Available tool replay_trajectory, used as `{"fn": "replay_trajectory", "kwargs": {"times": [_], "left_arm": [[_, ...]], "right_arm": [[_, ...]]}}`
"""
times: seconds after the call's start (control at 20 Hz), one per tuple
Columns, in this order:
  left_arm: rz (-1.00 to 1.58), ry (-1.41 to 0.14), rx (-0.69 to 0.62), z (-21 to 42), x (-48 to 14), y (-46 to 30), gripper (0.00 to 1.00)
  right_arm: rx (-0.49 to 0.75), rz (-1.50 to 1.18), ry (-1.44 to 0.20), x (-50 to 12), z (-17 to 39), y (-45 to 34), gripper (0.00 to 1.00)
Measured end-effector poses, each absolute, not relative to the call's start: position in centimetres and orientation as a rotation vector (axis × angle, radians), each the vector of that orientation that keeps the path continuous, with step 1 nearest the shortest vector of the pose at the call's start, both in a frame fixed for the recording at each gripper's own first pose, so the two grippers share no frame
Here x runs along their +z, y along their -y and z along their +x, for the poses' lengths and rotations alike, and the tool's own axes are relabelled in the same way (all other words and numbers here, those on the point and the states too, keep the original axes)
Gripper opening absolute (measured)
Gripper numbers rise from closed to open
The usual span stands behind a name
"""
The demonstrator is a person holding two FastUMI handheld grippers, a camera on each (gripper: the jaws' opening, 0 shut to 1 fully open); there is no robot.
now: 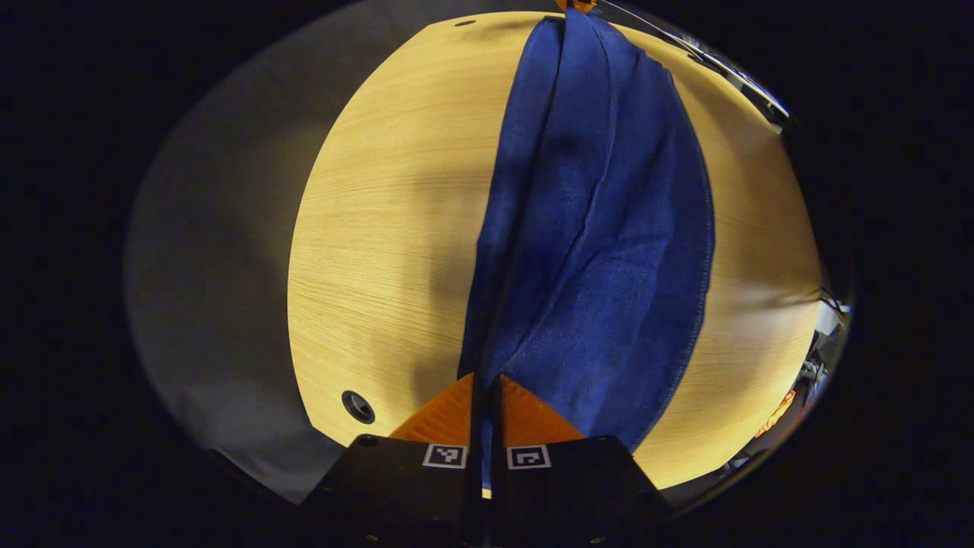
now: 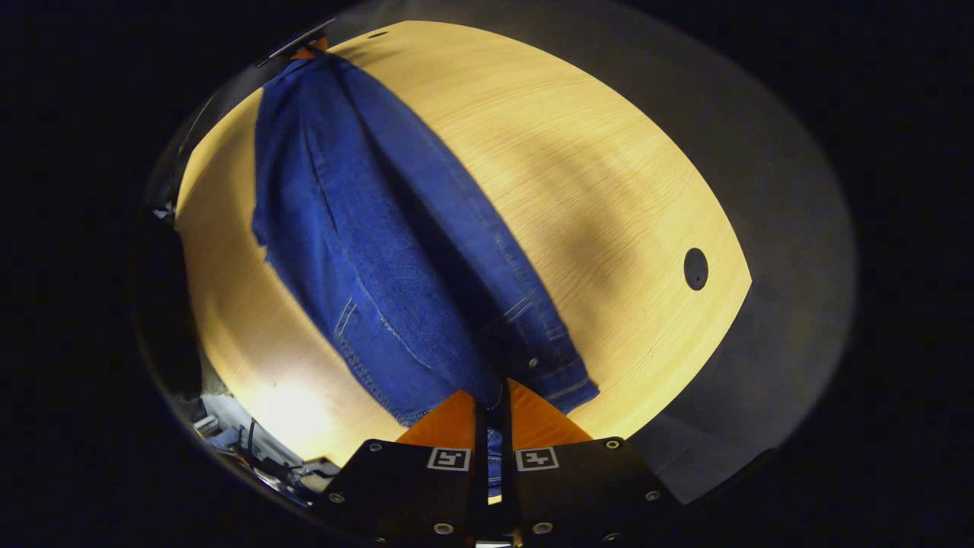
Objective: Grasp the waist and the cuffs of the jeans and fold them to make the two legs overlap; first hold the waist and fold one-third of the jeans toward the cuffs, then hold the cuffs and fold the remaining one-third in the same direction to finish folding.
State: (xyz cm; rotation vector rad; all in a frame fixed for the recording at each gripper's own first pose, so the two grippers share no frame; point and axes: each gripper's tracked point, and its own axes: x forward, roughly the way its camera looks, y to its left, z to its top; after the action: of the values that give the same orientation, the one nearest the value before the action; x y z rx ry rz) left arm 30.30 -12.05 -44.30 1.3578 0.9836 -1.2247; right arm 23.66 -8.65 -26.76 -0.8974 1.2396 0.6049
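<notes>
Left gripper (image 1: 487, 388): orange fingers clamped on one end of the dark blue denim jeans (image 1: 593, 228), fabric pinched between them. Right gripper (image 2: 493, 399): orange fingers closed on the waist end, near the rivet and stitched seams. Jeans hang stretched lengthwise between the two grippers, over the light wood-grain round table (image 2: 593, 167). Black cable hole (image 2: 695, 269) near the table edge.

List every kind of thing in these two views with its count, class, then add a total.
Jeans: 1, blue, held up over the table
Wooden table: 1
Grippers: 2, the left gripper and the right gripper, each shut on the jeans
Round holes in the tabletop: 2, the nearer one and the farther one
Total: 6
</notes>
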Motion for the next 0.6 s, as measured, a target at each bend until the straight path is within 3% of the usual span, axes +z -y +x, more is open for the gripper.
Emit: {"fn": "replay_trajectory", "kwargs": {"times": [0.05,0.2,0.25,0.3,0.4,0.45,0.6], "left_arm": [[1.363,-0.979,-1.218,30.6,-44.5,12.1,0.07],[1.349,-0.953,-1.167,31.8,-43.8,12.6,0.11],[1.341,-0.923,-1.126,33.0,-44.4,12.7,0.34],[1.332,-0.896,-1.083,34.2,-44.4,12.9,0.34],[1.306,-0.835,-0.977,37.0,-44.5,12.5,0.78],[1.281,-0.807,-0.927,37.8,-43.7,13.9,0.99],[1.189,-0.726,-0.78,39.1,-41.6,14.8,0.99]], "right_arm": [[0.582,-0.902,-1.237,-27.5,24.3,8.7,0.08],[0.509,-0.912,-1.231,-28.6,25.7,9.3,0.21],[0.471,-0.921,-1.213,-28.4,26.3,9.7,0.32],[0.433,-0.925,-1.188,-28.2,27.0,10.0,0.51],[0.357,-0.902,-1.132,-27.7,28.5,10.7,0.88],[0.321,-0.881,-1.101,-27.1,29.3,10.7,0.98],[0.224,-0.808,-1.005,-24.2,31.3,10.5,0.98]]}}
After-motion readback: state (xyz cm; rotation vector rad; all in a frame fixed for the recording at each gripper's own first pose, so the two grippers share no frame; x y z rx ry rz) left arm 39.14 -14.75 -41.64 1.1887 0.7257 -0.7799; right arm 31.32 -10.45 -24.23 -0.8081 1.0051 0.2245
